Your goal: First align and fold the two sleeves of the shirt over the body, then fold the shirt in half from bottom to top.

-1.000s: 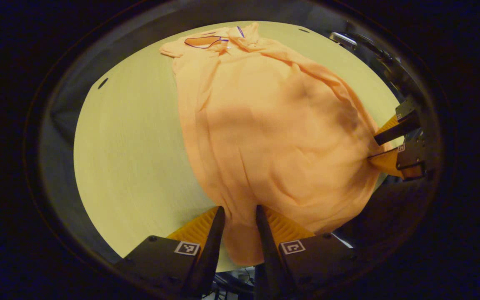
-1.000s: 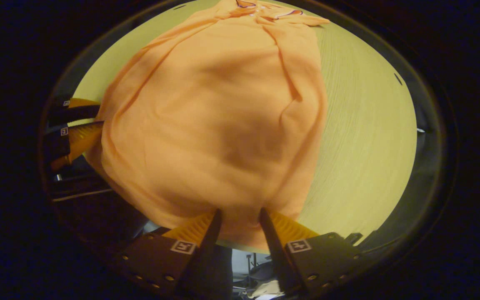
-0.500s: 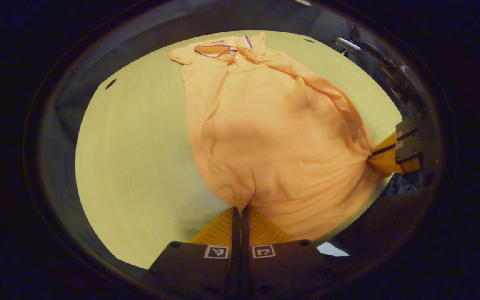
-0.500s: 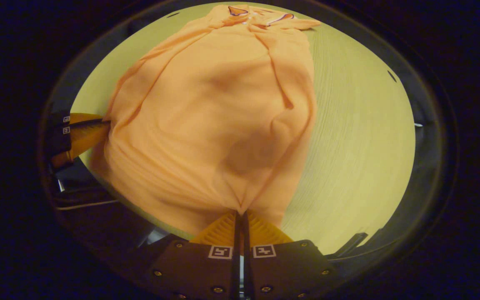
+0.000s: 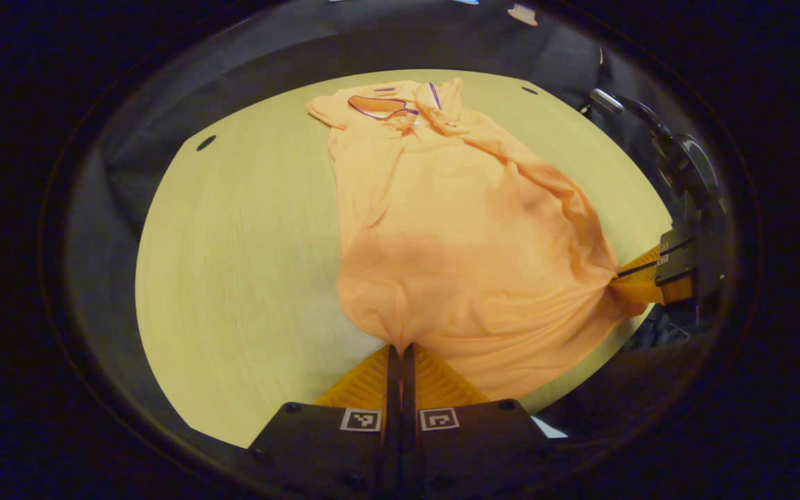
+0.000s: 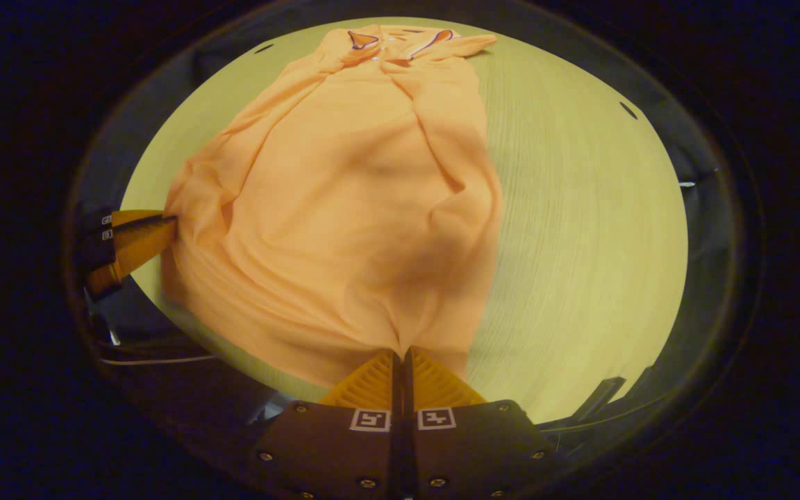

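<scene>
Shirt [image 5: 462,236] fabric, orange, lies spread along a pale wooden surface [image 5: 233,264], with its collar [image 5: 389,107] (edged in a dark line) at the far end and its hem toward you. In the left gripper view, your left gripper [image 5: 400,347] has its two fingers pressed together on a pinch of the hem at the near left corner, and the cloth puckers into folds there. At the right edge of that view, your right gripper [image 5: 619,278] is clamped on the hem's other corner. The right gripper view shows the same hold from the other side: your right gripper [image 6: 401,351] pinches the cloth at the bottom, and your left gripper [image 6: 167,222] bites the fabric at the left edge.
</scene>
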`<action>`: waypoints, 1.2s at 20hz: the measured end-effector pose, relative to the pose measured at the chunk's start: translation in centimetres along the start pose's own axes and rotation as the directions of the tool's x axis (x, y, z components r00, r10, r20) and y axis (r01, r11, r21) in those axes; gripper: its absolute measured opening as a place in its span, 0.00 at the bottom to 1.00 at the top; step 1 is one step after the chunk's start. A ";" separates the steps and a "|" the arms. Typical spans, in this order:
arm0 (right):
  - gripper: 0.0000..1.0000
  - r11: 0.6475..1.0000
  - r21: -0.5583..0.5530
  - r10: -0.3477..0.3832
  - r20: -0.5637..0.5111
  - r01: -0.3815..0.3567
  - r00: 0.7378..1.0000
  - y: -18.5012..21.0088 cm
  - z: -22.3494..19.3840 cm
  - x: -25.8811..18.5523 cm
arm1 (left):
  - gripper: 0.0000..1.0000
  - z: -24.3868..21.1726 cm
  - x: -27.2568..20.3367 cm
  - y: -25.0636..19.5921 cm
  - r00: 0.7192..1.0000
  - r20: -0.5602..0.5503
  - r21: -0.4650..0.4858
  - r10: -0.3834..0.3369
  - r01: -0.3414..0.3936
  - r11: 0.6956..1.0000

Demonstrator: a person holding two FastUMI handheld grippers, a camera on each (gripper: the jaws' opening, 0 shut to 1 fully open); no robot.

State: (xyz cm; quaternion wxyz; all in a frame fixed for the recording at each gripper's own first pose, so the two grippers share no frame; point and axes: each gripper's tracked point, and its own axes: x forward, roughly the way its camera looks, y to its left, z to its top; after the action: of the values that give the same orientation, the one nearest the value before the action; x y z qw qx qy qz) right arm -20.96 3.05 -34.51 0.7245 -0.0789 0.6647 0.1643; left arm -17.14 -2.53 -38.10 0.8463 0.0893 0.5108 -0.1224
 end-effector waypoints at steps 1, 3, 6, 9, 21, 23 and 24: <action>0.00 1.000 0.014 0.006 0.012 -0.006 1.000 0.0 0.5 -0.4 | 0.06 0.5 -0.3 0.1 1.000 0.007 -0.018 -0.002 0.002 1.000; 0.00 0.999 0.036 0.016 0.043 -0.018 0.999 0.0 1.6 -1.4 | 0.06 2.0 -0.9 0.6 1.000 0.031 -0.041 0.002 -0.001 0.999; 0.00 0.998 0.059 0.017 0.105 -0.024 0.994 -0.6 4.2 -3.2 | 0.06 4.9 -1.5 1.5 0.998 0.069 -0.066 0.005 -0.001 0.998; 0.00 0.997 0.075 0.012 0.177 -0.025 0.984 -1.3 8.1 -4.8 | 0.06 8.5 -1.8 2.4 0.994 0.111 -0.085 0.009 0.001 0.996; 0.00 0.992 0.119 -0.016 0.447 -0.042 0.894 -5.9 26.8 -10.4 | 0.06 27.0 -0.5 8.4 0.949 0.313 -0.172 0.049 0.005 0.985; 0.00 0.991 0.127 -0.022 0.484 -0.045 0.875 -6.7 30.0 -10.8 | 0.06 29.6 0.1 9.5 0.940 0.337 -0.168 0.055 0.002 0.986; 0.00 0.990 0.131 -0.026 0.503 -0.046 0.864 -6.9 31.4 -11.0 | 0.06 30.7 0.6 10.0 0.936 0.347 -0.163 0.054 0.003 0.987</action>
State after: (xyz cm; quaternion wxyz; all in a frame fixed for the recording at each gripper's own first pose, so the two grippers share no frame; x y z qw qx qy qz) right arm 10.12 5.54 -21.05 0.8757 0.0206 0.4627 0.1365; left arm 11.95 -1.56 -24.14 0.9296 0.0043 0.3590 -0.0837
